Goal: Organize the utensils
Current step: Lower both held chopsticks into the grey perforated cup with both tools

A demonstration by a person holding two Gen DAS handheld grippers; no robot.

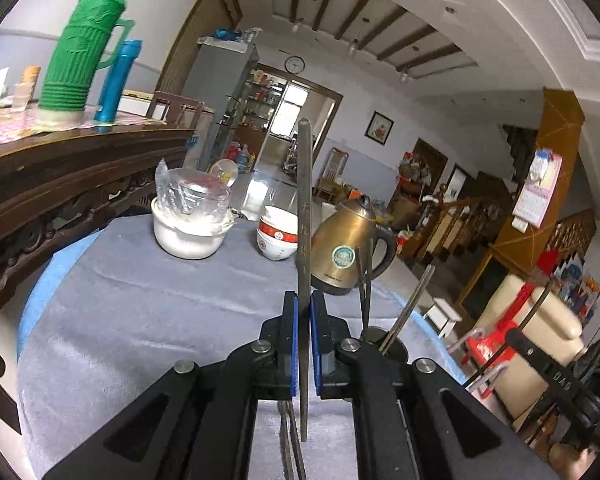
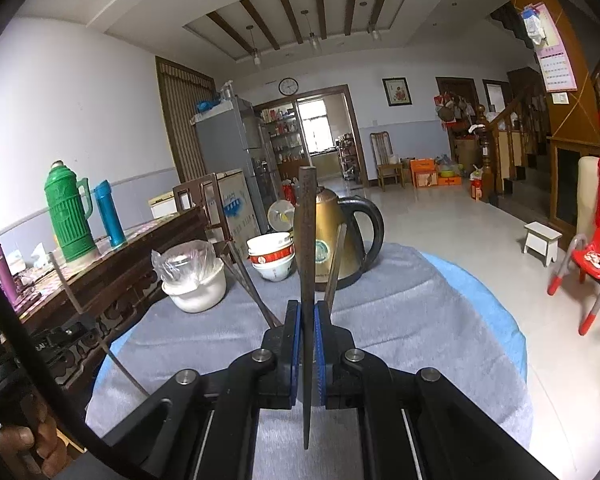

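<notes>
Two grippers, one chopstick clamped in each.

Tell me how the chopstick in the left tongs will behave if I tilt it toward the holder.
The chopstick looks stiff and thin, so it should not bend. It stands upright, clamped low by the left tongs, so it may pivot. Its smooth dark surface could slip.

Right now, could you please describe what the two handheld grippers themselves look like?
Both look alike. The left gripper and right gripper have matte black angular bodies, black fingers lined with blue pads, and round silver pivot bolts on the linkage arms. The arms carry triangular cutouts. White lettering marks the left gripper's body in the right wrist view.
</notes>
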